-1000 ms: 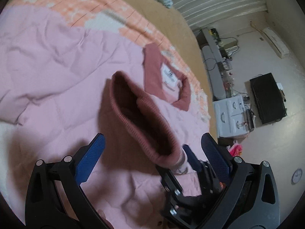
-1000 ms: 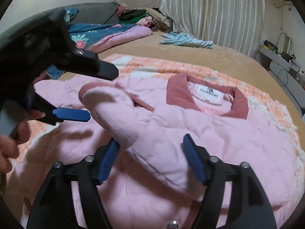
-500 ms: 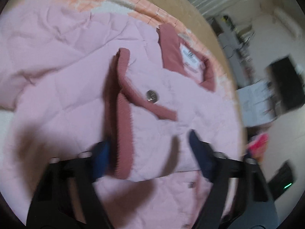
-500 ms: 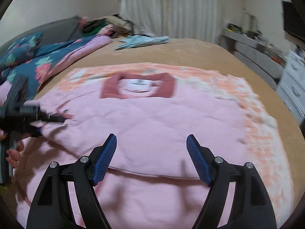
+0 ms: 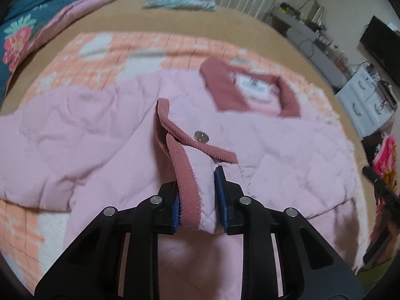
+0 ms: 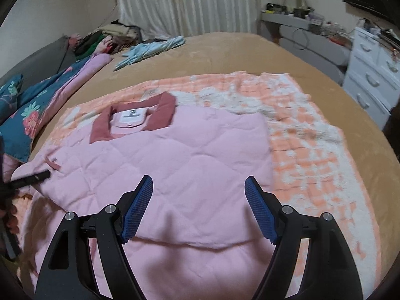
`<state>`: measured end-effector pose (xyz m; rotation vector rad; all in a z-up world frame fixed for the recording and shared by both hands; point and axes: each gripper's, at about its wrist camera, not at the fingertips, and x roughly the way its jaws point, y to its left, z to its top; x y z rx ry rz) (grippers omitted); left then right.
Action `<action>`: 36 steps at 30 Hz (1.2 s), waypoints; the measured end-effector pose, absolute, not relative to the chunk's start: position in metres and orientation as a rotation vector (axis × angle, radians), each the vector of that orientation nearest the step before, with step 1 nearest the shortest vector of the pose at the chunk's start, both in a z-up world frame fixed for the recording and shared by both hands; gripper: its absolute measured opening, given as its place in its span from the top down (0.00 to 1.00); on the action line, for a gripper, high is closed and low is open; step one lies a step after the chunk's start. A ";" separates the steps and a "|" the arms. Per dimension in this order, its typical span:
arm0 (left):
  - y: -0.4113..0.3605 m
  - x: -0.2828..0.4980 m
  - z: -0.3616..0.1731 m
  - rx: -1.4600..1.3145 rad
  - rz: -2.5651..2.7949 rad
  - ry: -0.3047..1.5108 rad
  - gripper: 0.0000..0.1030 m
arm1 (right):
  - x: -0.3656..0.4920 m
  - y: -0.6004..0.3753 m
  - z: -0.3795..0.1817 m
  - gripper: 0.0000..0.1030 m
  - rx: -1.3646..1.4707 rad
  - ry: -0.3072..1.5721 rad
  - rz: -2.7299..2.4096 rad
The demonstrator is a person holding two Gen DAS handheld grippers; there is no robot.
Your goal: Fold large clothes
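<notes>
A pink quilted jacket (image 5: 105,135) with a dusty-red collar (image 5: 222,87) lies spread on an orange-and-white blanket. Its sleeve is folded across the body. The ribbed red cuff (image 5: 186,187) of that sleeve sits between the pads of my left gripper (image 5: 197,190), whose jaws are closing and pressing on it. A metal snap (image 5: 200,135) shows just beyond the cuff. In the right wrist view the jacket (image 6: 190,165) fills the middle, and my right gripper (image 6: 198,182) hovers open over the folded sleeve with nothing in it. The left gripper (image 6: 30,178) shows at the left edge.
The blanket (image 6: 312,150) lies on a tan bed (image 6: 250,55). A floral quilt (image 6: 32,110) and a pile of clothes (image 6: 112,35) sit at the far left, with a light-blue garment (image 6: 152,50) beyond. White drawers (image 6: 375,75) stand on the right.
My left jaws have closed from wide open onto the sleeve cuff, and the wrist has rolled. My right gripper has swung rightward off the sleeve and stays open.
</notes>
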<state>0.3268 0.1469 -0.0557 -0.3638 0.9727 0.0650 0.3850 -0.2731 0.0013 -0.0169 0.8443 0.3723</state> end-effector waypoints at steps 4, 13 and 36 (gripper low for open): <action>0.149 0.321 -0.076 -0.353 0.081 1.009 0.83 | 0.398 -0.254 -0.014 0.26 -0.045 0.903 0.393; 0.139 0.318 -0.086 -0.271 0.085 1.019 0.76 | 0.410 -0.247 -0.067 0.21 -0.137 1.046 0.326; 0.139 0.278 -0.031 -0.240 0.068 0.944 0.09 | 0.380 -0.227 -0.038 0.05 -0.053 0.978 0.312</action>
